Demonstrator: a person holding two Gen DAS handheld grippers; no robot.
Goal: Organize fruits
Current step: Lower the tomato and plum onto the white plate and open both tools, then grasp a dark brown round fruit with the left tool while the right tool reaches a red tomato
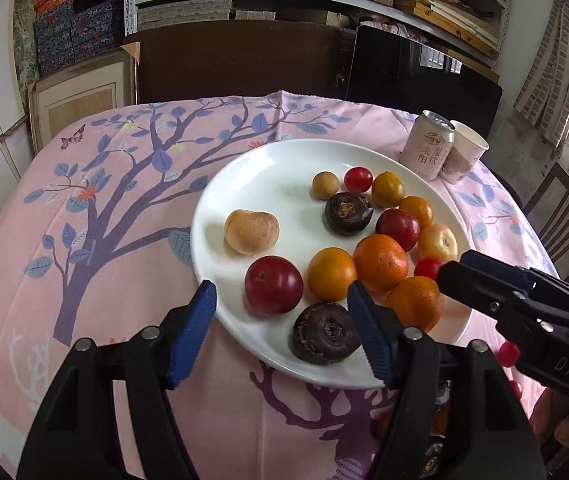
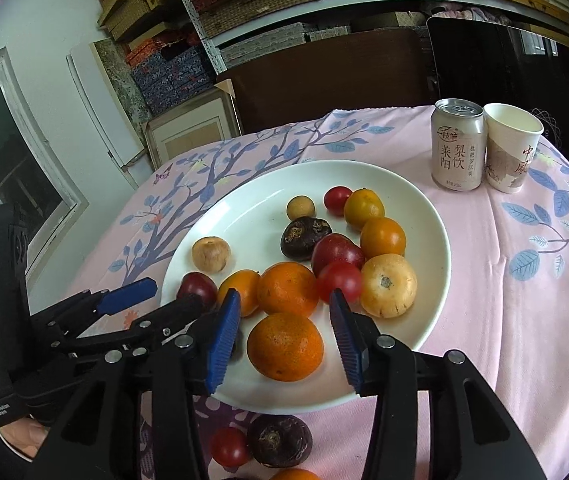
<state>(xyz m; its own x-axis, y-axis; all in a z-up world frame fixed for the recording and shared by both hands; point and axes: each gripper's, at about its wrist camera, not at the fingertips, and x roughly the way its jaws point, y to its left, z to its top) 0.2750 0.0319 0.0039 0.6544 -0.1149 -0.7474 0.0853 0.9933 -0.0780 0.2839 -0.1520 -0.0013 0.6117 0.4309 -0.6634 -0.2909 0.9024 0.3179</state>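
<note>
A white plate [image 1: 268,160] [image 2: 268,192] on the pink tablecloth holds several fruits: oranges [image 1: 380,263] [image 2: 284,346], red plums [image 1: 273,285], cherry tomatoes [image 2: 339,279], yellow fruits [image 2: 388,290] and dark water chestnuts [image 1: 324,333]. My left gripper [image 1: 282,334] is open and empty over the plate's near edge, around a plum and a chestnut. My right gripper [image 2: 284,334] is open and empty, its jaws either side of an orange. A cherry tomato [image 2: 229,446], a water chestnut [image 2: 278,440] and an orange piece lie on the cloth before the plate.
A drink can [image 1: 427,145] [image 2: 458,144] and a paper cup [image 1: 464,151] [image 2: 510,146] stand at the table's far right. A dark chair and shelves with boxes stand behind the table. Another cherry tomato [image 1: 507,354] lies on the cloth at the right.
</note>
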